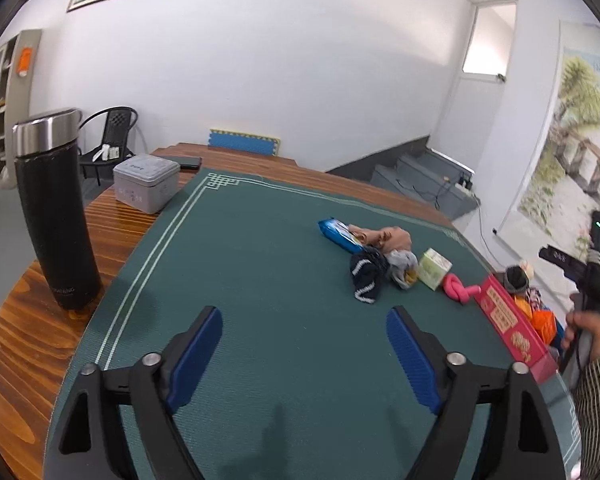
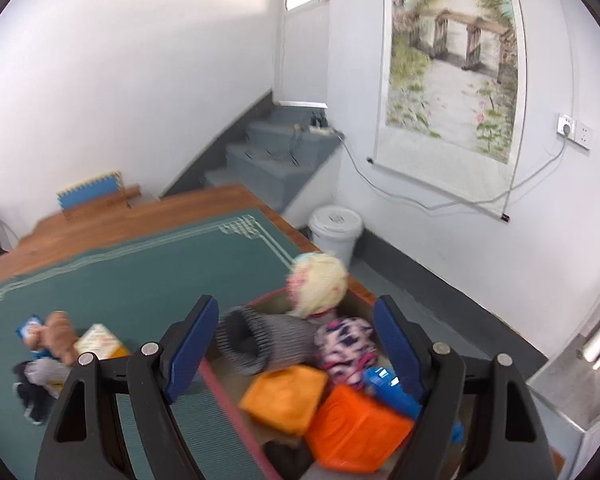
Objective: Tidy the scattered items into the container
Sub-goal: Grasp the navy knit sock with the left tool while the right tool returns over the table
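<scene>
Left hand-held gripper (image 1: 304,340) hangs over the green mat (image 1: 260,260) on the wooden surface (image 1: 20,340), jaws spread wide w/ nothing between the blue pads. Ahead and to its right, well apart from the fingertips, lies a loose cluster of scattered items: a blue packet (image 1: 338,234), a tan crumpled cloth (image 1: 388,238) touching it, a dark navy sock (image 1: 366,276), a grey bundle (image 1: 402,266), a pale green box (image 1: 434,268) and a pink knotted toy (image 1: 458,288). Further right, at the mat's edge, sits the container (image 1: 512,328), a red-pink cardboard box. Far left of this gripper stands a black flask (image 1: 56,216) w/ steel cap, upright; beyond it a grey tin (image 1: 146,182). Right hand-held gripper (image 2: 292,340) hovers above the container (image 2: 224,396), jaws also wide apart, gripping nothing. Below & between its fingers, inside the box: a striped grey sock (image 2: 256,340), a pink-and-navy patterned bundle (image 2: 346,344), a cream fluffy item (image 2: 320,282), a yellow-orange block (image 2: 286,396), a bright orange block (image 2: 358,432) and a blue item (image 2: 392,388); view is blurred. Left of this gripper the leftover cluster stays on the mat. In the left view a person's hand (image 1: 584,328) holds the right gripper's handle.
</scene>
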